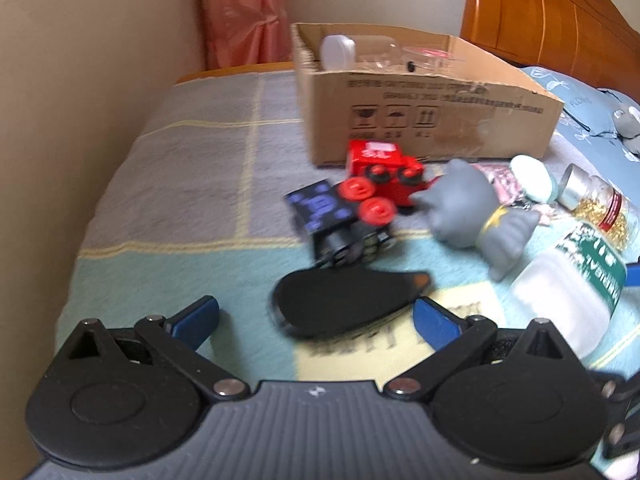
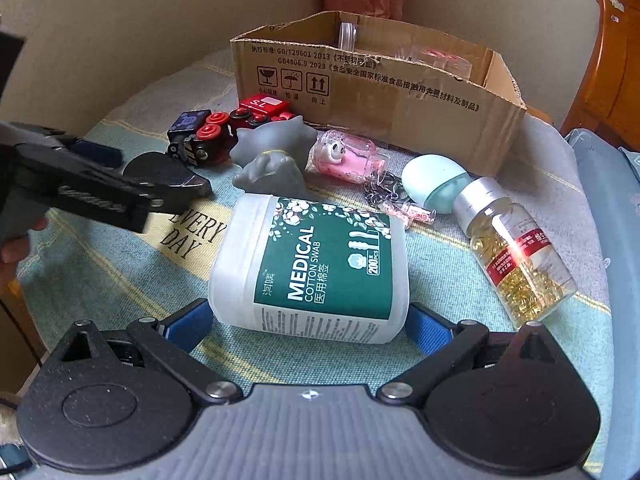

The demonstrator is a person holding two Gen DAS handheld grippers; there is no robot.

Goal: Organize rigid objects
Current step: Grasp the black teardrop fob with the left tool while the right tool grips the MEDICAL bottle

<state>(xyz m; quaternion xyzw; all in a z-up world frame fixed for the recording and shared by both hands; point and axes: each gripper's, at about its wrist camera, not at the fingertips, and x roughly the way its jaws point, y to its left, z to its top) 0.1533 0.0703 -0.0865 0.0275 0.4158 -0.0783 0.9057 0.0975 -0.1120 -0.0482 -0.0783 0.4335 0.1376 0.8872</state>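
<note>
Through the left wrist camera I am seeing my left gripper [image 1: 316,316] hanging over the blanket [image 1: 168,184] with its blue fingers [image 1: 196,314] spread wide and holding nothing. A black case [image 1: 340,302] is lying between the fingertips, just ahead of them; the blur is keeping me from telling whether either finger is touching it. Beyond it a dark toy car [image 1: 340,224] and a red train [image 1: 384,172] are sitting pressed together, with a grey figure [image 1: 476,208] lying just to their right. The box [image 1: 432,120] is standing behind them, some clear containers showing inside. At the right edge the swab tub [image 1: 576,300] is lying on its side beside a capsule bottle [image 1: 600,204].

Through the right wrist camera I am seeing my right gripper [image 2: 310,326] with its fingers [image 2: 428,330] standing apart on either side of the tub's [image 2: 316,268] near end; the tub is lying on its side on the blanket [image 2: 100,280], label up, and I cannot tell whether the pads are pressing it. The bottle [image 2: 516,248] is lying to its right, a mint egg-shaped thing [image 2: 436,184] and a pink keychain [image 2: 348,156] beyond it. The left gripper [image 2: 100,188] is hovering at the left over the case [image 2: 168,176].
</note>
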